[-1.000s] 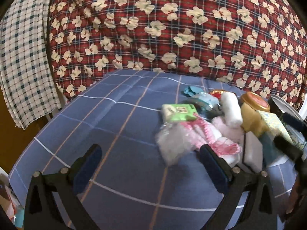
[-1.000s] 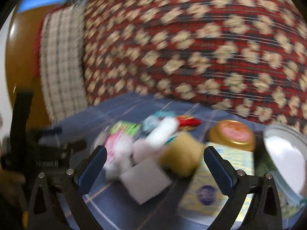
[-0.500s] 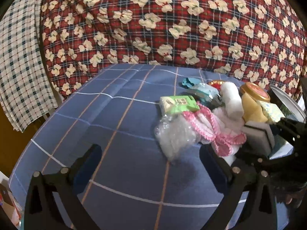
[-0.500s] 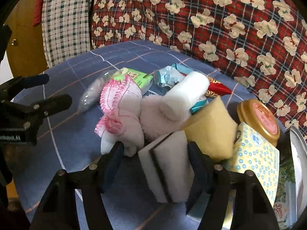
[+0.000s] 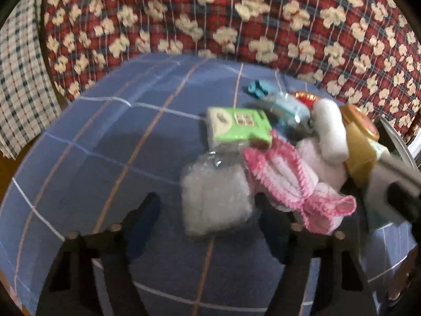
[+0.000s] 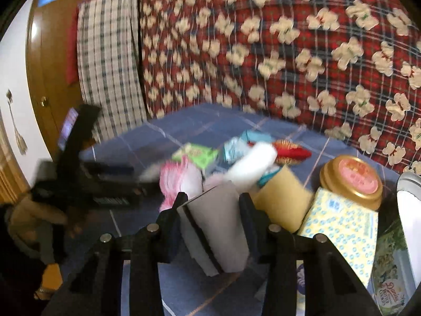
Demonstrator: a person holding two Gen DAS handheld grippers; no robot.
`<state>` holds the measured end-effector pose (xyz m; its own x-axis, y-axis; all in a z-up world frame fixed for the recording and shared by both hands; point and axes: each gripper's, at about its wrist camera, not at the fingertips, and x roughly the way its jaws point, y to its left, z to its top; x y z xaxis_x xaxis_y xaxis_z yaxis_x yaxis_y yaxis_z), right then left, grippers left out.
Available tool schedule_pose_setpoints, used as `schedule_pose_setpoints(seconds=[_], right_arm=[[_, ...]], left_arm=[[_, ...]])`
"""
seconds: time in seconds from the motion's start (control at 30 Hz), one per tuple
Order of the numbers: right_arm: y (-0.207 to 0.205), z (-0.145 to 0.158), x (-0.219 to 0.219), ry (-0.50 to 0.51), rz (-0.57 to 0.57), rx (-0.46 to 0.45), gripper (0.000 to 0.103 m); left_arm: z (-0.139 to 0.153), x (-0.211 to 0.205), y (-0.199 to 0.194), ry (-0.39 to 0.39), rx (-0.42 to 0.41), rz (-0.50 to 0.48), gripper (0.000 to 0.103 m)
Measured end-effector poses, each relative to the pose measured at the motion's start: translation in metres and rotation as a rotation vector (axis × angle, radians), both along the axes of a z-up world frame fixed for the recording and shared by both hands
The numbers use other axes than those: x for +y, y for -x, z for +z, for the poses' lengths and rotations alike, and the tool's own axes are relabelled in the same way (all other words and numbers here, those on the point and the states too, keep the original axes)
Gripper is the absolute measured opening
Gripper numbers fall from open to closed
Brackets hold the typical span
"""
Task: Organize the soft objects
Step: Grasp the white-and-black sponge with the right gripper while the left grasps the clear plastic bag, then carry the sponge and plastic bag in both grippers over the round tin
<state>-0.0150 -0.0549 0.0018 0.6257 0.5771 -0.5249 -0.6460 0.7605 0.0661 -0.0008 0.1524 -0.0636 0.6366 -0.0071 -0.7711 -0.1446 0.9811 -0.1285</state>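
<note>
My right gripper [image 6: 214, 208] is shut on a white sponge with a dark stripe [image 6: 215, 231] and holds it lifted off the blue cloth. A yellow sponge [image 6: 281, 197], a white roll [image 6: 252, 166] and a pink-trimmed cloth [image 6: 179, 179] lie just beyond it. My left gripper [image 5: 208, 210] is open, its fingers on either side of a clear bag of white stuffing [image 5: 215, 200]. The pink-trimmed cloth [image 5: 289, 181], a green tissue pack [image 5: 239, 126] and the white roll [image 5: 331, 131] lie to the bag's right. The right gripper with its sponge shows at the left wrist view's right edge [image 5: 394, 181].
A gold-lidded jar [image 6: 350, 179], a yellow dotted tissue pack [image 6: 342, 223] and a round tin [image 6: 405, 237] stand at the right. A red flowered quilt [image 5: 236, 13] rises behind the blue checked cloth [image 5: 105, 144]. A checked towel [image 6: 108, 65] hangs at the left.
My right gripper closed on the white sponge and lifted it. My left gripper moved forward and narrowed around the bag of stuffing.
</note>
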Motion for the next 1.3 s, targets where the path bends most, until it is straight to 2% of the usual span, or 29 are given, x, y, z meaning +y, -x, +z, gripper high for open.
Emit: schedule_pose_setpoints(seconds=[0.1,0.13,0.2,0.3,0.33,0.43,0.6,0.7,0.83,1.0,1.13,1.3], right_arm=[[0.0,0.001,-0.006,-0.027,-0.015,0.003,0.043],[-0.001,0.001,-0.007,-0.027,-0.025,0.002,0.043],[-0.001,0.0,-0.01,-0.032,-0.038,0.002,0.043],[0.001,0.002,-0.016,-0.052,-0.049,-0.012,0.043],[0.002,0.005,-0.018,-0.061,-0.056,-0.025,0.043],[0.006,0.013,-0.029,-0.106,-0.078,-0.063,0.043],[0.006,0.02,-0.043,-0.156,-0.122,-0.08,0.043],[0.008,0.029,-0.054,-0.178,-0.157,-0.125,0.043],[0.013,0.043,-0.081,-0.19,-0.288,-0.234,0.043],[0.02,0.053,-0.124,-0.169,-0.458,-0.358,0.043],[0.02,0.053,-0.164,-0.122,-0.589,-0.413,0.043],[0.016,0.051,-0.213,-0.094,-0.712,-0.43,0.043]], left_arm=[[0.004,-0.001,-0.008,-0.055,-0.018,0.02,0.057],[0.004,-0.001,-0.011,-0.067,-0.012,0.031,0.057],[0.0,0.003,-0.017,-0.058,0.017,0.039,0.056],[0.001,0.001,-0.016,-0.062,0.006,0.017,0.044],[0.001,0.001,-0.014,-0.037,-0.006,-0.004,0.043],[0.007,0.005,-0.004,0.039,-0.071,-0.031,0.04],[0.023,-0.001,0.013,0.047,-0.191,-0.034,0.04],[0.039,-0.01,0.024,0.06,-0.28,-0.045,0.04],[0.068,-0.029,0.038,0.054,-0.418,-0.096,0.04],[0.091,-0.061,0.042,0.067,-0.521,-0.19,0.04],[0.101,-0.101,0.028,0.086,-0.54,-0.274,0.04],[0.11,-0.152,0.016,0.117,-0.572,-0.357,0.04]])
